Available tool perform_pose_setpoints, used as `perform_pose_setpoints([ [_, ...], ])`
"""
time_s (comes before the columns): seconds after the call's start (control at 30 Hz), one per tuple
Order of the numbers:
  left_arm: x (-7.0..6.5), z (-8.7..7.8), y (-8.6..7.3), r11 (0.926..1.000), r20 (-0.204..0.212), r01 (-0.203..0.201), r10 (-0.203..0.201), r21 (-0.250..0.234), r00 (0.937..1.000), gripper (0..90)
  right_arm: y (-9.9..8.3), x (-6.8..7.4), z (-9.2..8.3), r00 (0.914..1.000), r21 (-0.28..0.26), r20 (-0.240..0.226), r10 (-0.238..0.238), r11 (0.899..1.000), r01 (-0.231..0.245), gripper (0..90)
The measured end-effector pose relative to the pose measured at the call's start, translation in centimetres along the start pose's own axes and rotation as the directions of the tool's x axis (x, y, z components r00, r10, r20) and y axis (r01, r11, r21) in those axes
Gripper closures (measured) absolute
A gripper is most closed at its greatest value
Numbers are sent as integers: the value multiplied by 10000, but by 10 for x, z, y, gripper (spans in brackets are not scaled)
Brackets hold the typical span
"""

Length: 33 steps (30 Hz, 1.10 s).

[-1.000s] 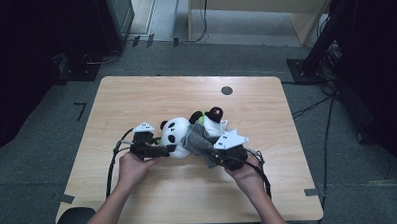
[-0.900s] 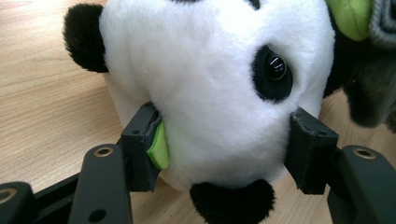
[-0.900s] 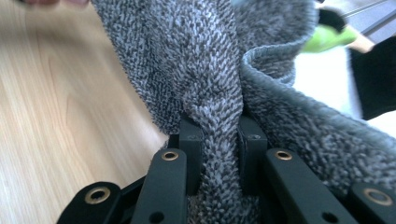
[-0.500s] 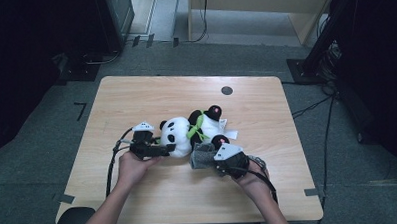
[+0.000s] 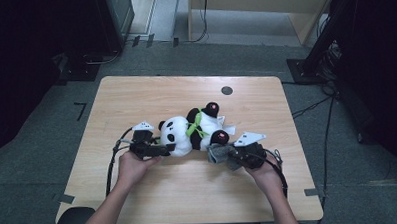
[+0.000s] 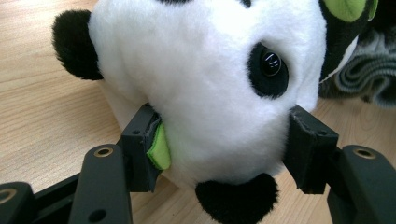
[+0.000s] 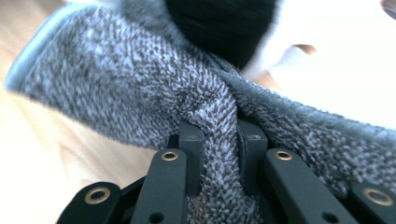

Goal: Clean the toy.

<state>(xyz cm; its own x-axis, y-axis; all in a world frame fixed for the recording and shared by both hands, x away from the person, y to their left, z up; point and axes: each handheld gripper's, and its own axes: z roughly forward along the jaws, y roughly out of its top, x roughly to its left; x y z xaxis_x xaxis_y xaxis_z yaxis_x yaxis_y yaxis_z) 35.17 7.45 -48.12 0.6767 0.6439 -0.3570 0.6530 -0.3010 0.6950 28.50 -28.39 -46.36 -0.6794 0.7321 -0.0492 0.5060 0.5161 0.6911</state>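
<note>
- While the panda (image 5: 189, 132) lies mid-table (image 5: 151, 93), its head is clamped by the left gripper (image 6: 224, 149) — jaws half spread.
- A grey cloth (image 7: 140, 88) is pinched by the right gripper (image 7: 219, 158) — jaws nearly closed, beside the panda's foot.

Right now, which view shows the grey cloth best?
The right gripper view: the grey cloth is close up, its knit visible, a fold pinched in the right gripper. The high view shows it small beside the panda. The left gripper view catches a ribbed edge at the right.
</note>
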Motion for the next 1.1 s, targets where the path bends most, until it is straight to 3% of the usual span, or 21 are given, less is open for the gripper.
perform_pose_setpoints([
  [0.23, -1, 0, 0, 10000, -27, -38, 38, 1, 10000, 379, -9, -27, -5, 9922, -339, 59, 1249, 9916, -1246, 774],
  [0.4, 0, 0, 0, 9999, 90, 89, -88, -64, 9999, 372, -10, -41, -7, 9856, -560, 400, 1645, 9852, -1621, 774],
  [0.53, 1, -1, 0, 10000, 120, 0, 1, -96, 9999, 368, -13, -54, -12, 9730, -882, 567, 2239, 9718, -2185, 774],
  [0.6, 0, -1, 0, 9999, 74, -55, 56, -108, 10000, 367, -15, -60, -15, 9625, -1117, 575, 2652, 9597, -2578, 773],
  [0.7, 0, -1, -1, 9998, 54, -121, 122, -150, 9999, 366, -15, -67, -18, 9539, -1369, 686, 2920, 9499, -2809, 773],
  [0.93, 0, -3, -3, 9995, 150, -93, 97, -303, 9998, 361, -7, -81, -19, 9424, -1648, 950, 3206, 9387, -3027, 767],
  [1.07, 4, -5, -2, 9992, 143, -87, 93, -384, 9999, 361, -3, -97, -13, 9337, -1496, 1199, 3373, 9359, -3189, 764],
  [1.1, 4, -5, -2, 9991, 157, -74, 81, -421, 9998, 361, -4, -102, -11, 9289, -1507, 1210, 3500, 9314, -3313, 764],
])
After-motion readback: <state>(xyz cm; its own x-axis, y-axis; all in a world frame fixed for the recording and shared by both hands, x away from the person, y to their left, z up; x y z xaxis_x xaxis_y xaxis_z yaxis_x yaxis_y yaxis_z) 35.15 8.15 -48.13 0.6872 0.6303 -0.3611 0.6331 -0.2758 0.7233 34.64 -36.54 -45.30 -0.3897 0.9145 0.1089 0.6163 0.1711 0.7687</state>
